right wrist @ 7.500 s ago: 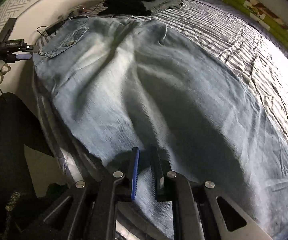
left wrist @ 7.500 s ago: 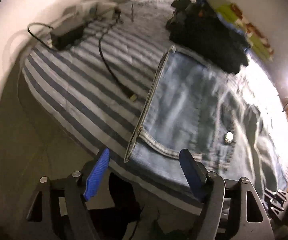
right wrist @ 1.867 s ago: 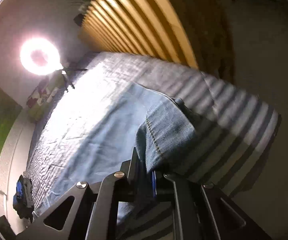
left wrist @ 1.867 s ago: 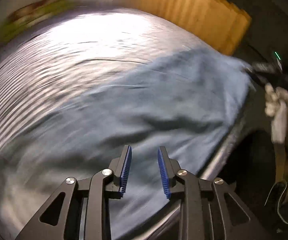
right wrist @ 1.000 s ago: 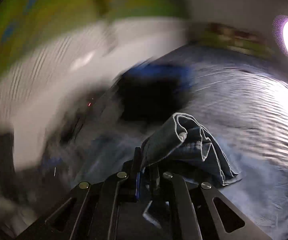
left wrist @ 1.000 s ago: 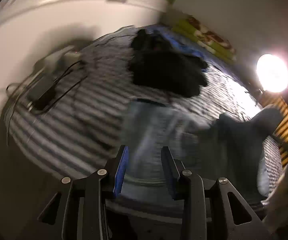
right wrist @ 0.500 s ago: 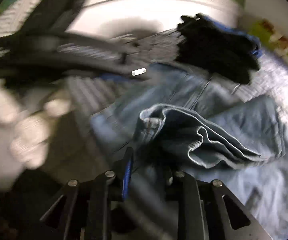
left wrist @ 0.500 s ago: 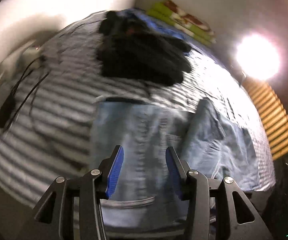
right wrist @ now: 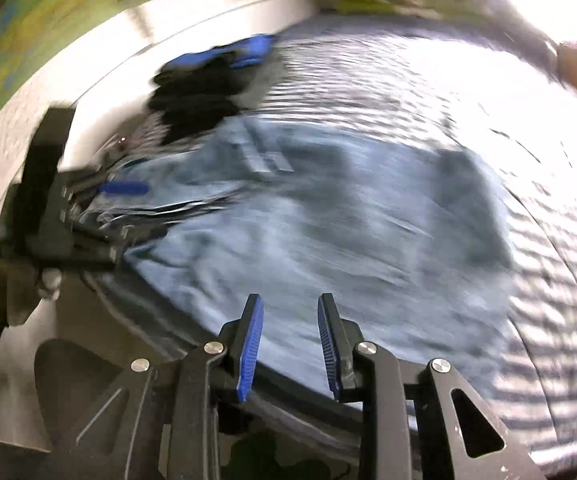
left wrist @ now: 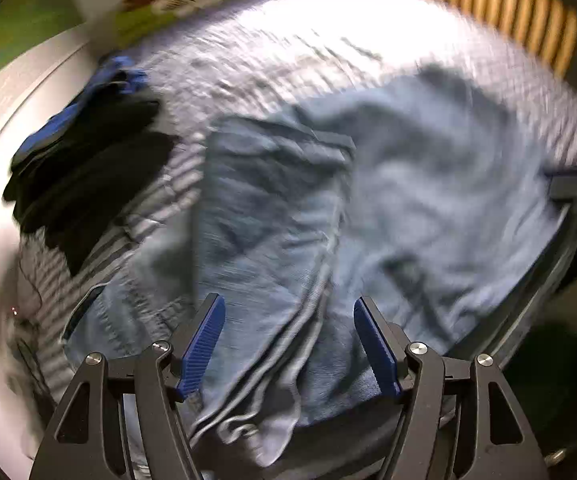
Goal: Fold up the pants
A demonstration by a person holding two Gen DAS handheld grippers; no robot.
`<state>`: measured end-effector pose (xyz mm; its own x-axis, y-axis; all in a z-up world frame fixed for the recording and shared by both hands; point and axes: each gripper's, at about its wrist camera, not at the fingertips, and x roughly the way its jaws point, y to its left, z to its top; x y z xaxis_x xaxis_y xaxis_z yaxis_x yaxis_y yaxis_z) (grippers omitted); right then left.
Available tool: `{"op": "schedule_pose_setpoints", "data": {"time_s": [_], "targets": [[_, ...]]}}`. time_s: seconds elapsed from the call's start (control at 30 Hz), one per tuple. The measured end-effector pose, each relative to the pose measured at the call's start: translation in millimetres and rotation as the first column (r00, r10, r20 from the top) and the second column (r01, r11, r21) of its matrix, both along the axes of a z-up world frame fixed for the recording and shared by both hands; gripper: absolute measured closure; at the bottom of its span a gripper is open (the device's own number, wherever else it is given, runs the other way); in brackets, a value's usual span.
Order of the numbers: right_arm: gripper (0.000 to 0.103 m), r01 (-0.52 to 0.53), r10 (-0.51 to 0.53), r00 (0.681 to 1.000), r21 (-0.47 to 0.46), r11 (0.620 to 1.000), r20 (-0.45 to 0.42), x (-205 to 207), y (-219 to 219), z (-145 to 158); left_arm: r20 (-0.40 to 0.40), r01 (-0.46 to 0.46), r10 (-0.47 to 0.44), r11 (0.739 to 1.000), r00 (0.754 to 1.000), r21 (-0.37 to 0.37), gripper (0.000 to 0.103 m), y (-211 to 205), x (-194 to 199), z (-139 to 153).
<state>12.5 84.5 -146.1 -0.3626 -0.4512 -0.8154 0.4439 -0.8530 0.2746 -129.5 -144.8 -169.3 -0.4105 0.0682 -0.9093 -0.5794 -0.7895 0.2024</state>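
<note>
Light blue jeans (left wrist: 388, 200) lie on the striped bed, doubled over so the leg ends rest on the waist part. In the left wrist view the folded leg hems (left wrist: 260, 364) lie between and under the open left gripper (left wrist: 288, 344), which holds nothing. In the right wrist view the same jeans (right wrist: 348, 232) spread ahead of the right gripper (right wrist: 288, 340), whose blue pads stand apart over the jeans' near edge with nothing clamped. The left gripper (right wrist: 88, 208) shows at the left of that view. Both frames are blurred by motion.
A pile of dark clothes with a blue piece (left wrist: 84, 160) sits on the bed (left wrist: 328, 40) beyond the jeans, near the white headboard (right wrist: 100, 64). A bright lamp glares at the far side. Wooden slats (left wrist: 520, 24) stand behind the bed. The bed's front edge (right wrist: 192, 336) runs just under the right gripper.
The right gripper carried the leg ends over onto the waist, then let go and now stands open. The left gripper opened wider and swung over the folded hems.
</note>
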Motion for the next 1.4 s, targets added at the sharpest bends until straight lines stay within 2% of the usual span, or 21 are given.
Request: {"op": "schedule_pose_setpoints", "data": {"time_s": [0.13,0.2,0.27,0.3,0.33,0.4,0.43,0.47,0.5,0.53,0.63,0.73,0.8,0.93,1.1,1.17,1.2,1.23,1.3,1.33,1.4], "targets": [[0.077,0.051,-0.051,0.999,-0.003,0.999,-0.001,-2.1,24.5,-4.5,0.007,0.045,-0.044,0.988,0.999,-0.148,0.032,12.9,-2.6,-18.6],[0.077,0.055,-0.055,0.998,-0.008,0.998,-0.001,-1.7,27.9,-6.1,0.018,0.032,-0.030,0.988,0.999,-0.151,0.033,7.5,-7.4,-18.9],[0.077,0.053,-0.053,0.999,-0.007,0.999,-0.010,-1.0,30.8,-4.5,0.013,-0.012,0.014,0.990,1.000,-0.140,0.052,-5.5,-14.3,-15.2],[0.077,0.053,-0.053,0.998,-0.005,0.999,-0.016,-3.1,31.4,-4.2,0.020,-0.037,0.040,0.992,0.999,-0.121,0.071,-11.4,-17.7,-12.7],[0.077,0.053,-0.053,0.998,-0.003,0.999,-0.022,-3.4,34.4,-3.0,0.030,-0.084,0.086,0.994,0.996,-0.074,0.084,-19.9,-21.6,-7.8],[0.077,0.051,-0.051,0.998,-0.008,0.999,-0.031,-6.2,36.8,0.3,0.033,-0.165,0.165,0.986,0.986,0.007,0.088,-37.4,-26.6,2.6],[0.077,0.048,-0.049,0.998,-0.010,0.999,-0.033,-9.4,35.0,1.3,0.040,-0.218,0.215,0.974,0.976,0.066,0.089,-50.1,-28.9,8.8],[0.077,0.039,-0.040,0.998,-0.010,0.999,-0.039,-12.4,32.3,4.8,0.072,-0.278,0.270,0.949,0.960,0.148,0.089,-66.1,-32.1,14.5],[0.077,0.029,-0.030,0.998,-0.010,1.000,-0.046,-14.9,28.5,6.2,0.116,-0.345,0.327,0.909,0.938,0.232,0.089,-83.4,-36.6,19.0],[0.077,0.018,-0.019,0.998,-0.010,1.000,-0.055,-16.7,24.8,8.8,0.180,-0.434,0.395,0.838,0.901,0.331,0.089,-109.4,-41.4,21.6],[0.077,-0.044,0.043,0.997,-0.026,0.999,-0.062,-26.9,2.8,21.1,0.294,-0.575,0.495,0.687,0.818,0.443,0.089,-160.5,-47.3,13.7],[0.077,-0.116,0.113,0.991,-0.044,0.992,-0.066,-44.5,-33.8,35.2,0.352,-0.636,0.530,0.613,0.771,0.469,0.084,-185.9,-48.1,-1.2],[0.076,-0.177,0.173,0.982,-0.050,0.983,-0.077,-59.1,-68.1,44.1,0.363,-0.645,0.535,0.597,0.763,0.477,0.084,-194.0,-49.0,-6.9],[0.076,-0.272,0.270,0.962,-0.054,0.961,-0.039,-90.1,-143.8,40.0,0.427,-0.670,0.522,0.500,0.738,0.548,0.084,-215.8,-49.1,-15.4],[0.076,-0.321,0.330,0.934,-0.087,0.943,0.135,-145.6,-238.9,0.7,0.400,-0.676,0.554,0.501,0.730,0.541,0.085,-229.2,-39.0,-14.4],[0.075,-0.277,0.295,0.941,-0.119,0.953,0.168,-164.1,-256.3,-6.7,0.341,-0.659,0.577,0.540,0.743,0.523,0.084,-230.4,-30.8,-6.9],[0.075,-0.259,0.286,0.942,-0.158,0.953,0.177,-173.3,-262.2,-5.6,0.311,-0.650,0.585,0.559,0.750,0.515,0.077,-231.2,-26.4,-3.7],[0.075,-0.246,0.282,0.942,-0.195,0.949,0.182,-180.7,-265.8,-2.7,0.283,-0.639,0.589,0.573,0.757,0.513,0.066,-230.4,-19.0,1.1],[0.075,-0.209,0.265,0.948,-0.282,0.936,0.176,-196.9,-269.7,9.3,0.264,-0.615,0.576,0.580,0.773,0.534,0.056,-231.5,-7.6,9.2],[0.074,-0.194,0.254,0.952,-0.304,0.933,0.170,-203.4,-269.7,15.4,0.251,-0.599,0.565,0.595,0.786,0.536,0.055,-227.0,-0.6,12.9],[0.073,-0.197,0.244,0.957,-0.264,0.944,0.160,-206.5,-268.3,24.2,0.230,-0.573,0.543,0.629,0.807,0.526,0.055,-218.2,8.5,17.2]]}}
